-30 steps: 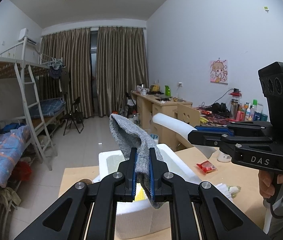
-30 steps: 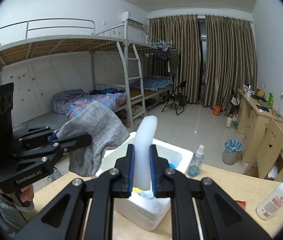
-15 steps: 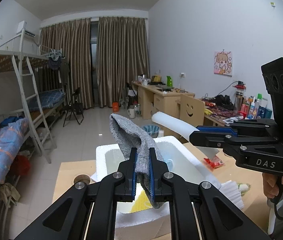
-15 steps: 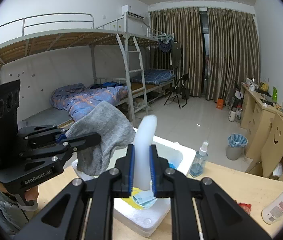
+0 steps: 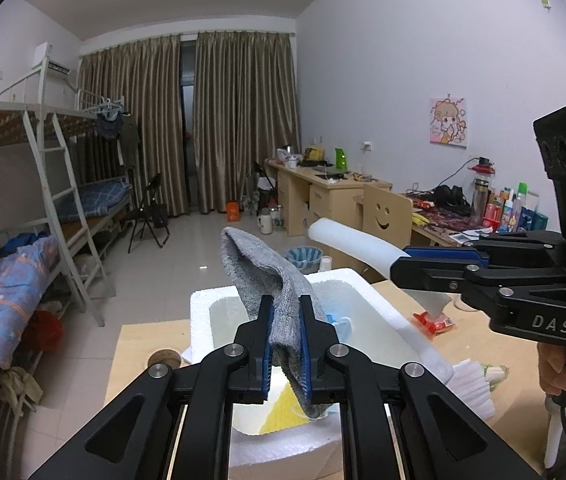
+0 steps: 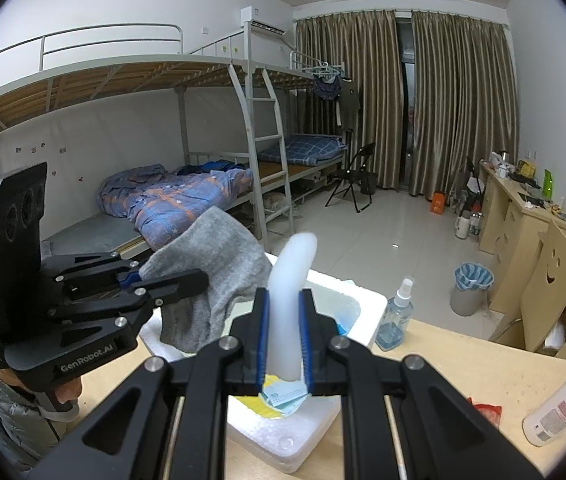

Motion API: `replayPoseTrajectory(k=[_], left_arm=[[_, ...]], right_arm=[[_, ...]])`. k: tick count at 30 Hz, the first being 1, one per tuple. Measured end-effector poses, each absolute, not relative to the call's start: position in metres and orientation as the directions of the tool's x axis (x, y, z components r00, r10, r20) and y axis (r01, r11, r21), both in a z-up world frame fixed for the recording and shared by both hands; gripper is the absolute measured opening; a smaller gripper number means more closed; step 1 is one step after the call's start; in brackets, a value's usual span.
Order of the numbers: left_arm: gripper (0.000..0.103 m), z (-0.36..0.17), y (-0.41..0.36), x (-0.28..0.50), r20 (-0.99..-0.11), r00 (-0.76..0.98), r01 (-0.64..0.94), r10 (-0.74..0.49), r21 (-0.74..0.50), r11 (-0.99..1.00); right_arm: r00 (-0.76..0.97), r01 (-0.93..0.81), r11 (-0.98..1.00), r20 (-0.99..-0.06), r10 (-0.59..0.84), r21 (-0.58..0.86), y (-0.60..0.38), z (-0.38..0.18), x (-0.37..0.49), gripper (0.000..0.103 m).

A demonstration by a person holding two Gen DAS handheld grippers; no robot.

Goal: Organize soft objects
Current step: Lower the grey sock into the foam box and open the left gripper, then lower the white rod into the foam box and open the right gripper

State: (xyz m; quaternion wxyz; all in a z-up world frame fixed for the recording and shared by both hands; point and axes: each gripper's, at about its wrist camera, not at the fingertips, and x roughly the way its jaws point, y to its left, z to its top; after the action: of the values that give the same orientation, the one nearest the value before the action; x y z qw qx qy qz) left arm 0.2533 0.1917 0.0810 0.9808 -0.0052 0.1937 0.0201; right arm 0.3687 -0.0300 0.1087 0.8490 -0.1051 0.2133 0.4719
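My left gripper (image 5: 286,344) is shut on a grey knit cloth (image 5: 263,276) and holds it above a white foam box (image 5: 387,312). The cloth also shows in the right wrist view (image 6: 219,264), hanging from the left gripper (image 6: 171,276). My right gripper (image 6: 285,340) is shut on a white foam tube (image 6: 293,280) over the same box (image 6: 367,312). The tube (image 5: 355,242) sticks out of the right gripper (image 5: 411,262) in the left wrist view. A yellow cloth (image 5: 283,412) and blue face masks (image 6: 285,394) lie in the box.
The box stands on a wooden table (image 6: 463,376). A spray bottle (image 6: 397,316) and a white bottle (image 6: 559,404) stand to the right. A red packet (image 5: 433,320), white tissue (image 5: 471,384) and a twine ball (image 5: 164,358) lie on the table.
Both grippers keep their hold. Both views have tipped downward a little, so the box now shows lower and larger with more of its inside visible.
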Motion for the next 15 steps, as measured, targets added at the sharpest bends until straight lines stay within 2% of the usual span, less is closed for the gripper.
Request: replayPoseTrajectory(k=[1,2,3,4,5,6,9,15], left_arm=[[0.019,0.081,0.192,0.254,-0.379,0.925,-0.044,0.041,-0.001,0.999],[0.031,0.081,0.193,0.253,-0.379,0.925,-0.045,0.041,0.000,0.999],[0.051,0.081,0.193,0.253,-0.376,0.925,-0.050,0.046,0.000,0.999],[0.062,0.081,0.193,0.252,-0.371,0.927,-0.055,0.053,0.003,0.998],[0.080,0.082,0.192,0.250,-0.359,0.931,-0.065,0.062,0.005,0.998],[0.089,0.083,0.193,0.248,-0.344,0.936,-0.078,0.074,0.004,0.997],[0.101,0.085,0.195,0.242,-0.324,0.942,-0.092,0.089,0.004,0.996],[0.103,0.083,0.199,0.238,-0.323,0.940,-0.114,0.109,0.002,0.993]], right_arm=[[0.462,-0.846,0.532,-0.462,0.757,0.024,-0.030,0.109,0.369,0.017],[0.463,-0.846,0.532,-0.463,0.756,0.023,-0.029,0.110,0.369,0.017],[0.461,-0.847,0.531,-0.464,0.756,0.023,-0.028,0.110,0.369,0.017],[0.461,-0.847,0.531,-0.464,0.757,0.025,-0.029,0.110,0.369,0.017],[0.462,-0.847,0.532,-0.464,0.755,0.023,-0.028,0.110,0.369,0.017],[0.461,-0.847,0.531,-0.464,0.756,0.024,-0.029,0.110,0.370,0.017],[0.461,-0.847,0.531,-0.464,0.756,0.024,-0.029,0.110,0.370,0.017],[0.462,-0.847,0.532,-0.464,0.756,0.023,-0.029,0.109,0.371,0.017]])
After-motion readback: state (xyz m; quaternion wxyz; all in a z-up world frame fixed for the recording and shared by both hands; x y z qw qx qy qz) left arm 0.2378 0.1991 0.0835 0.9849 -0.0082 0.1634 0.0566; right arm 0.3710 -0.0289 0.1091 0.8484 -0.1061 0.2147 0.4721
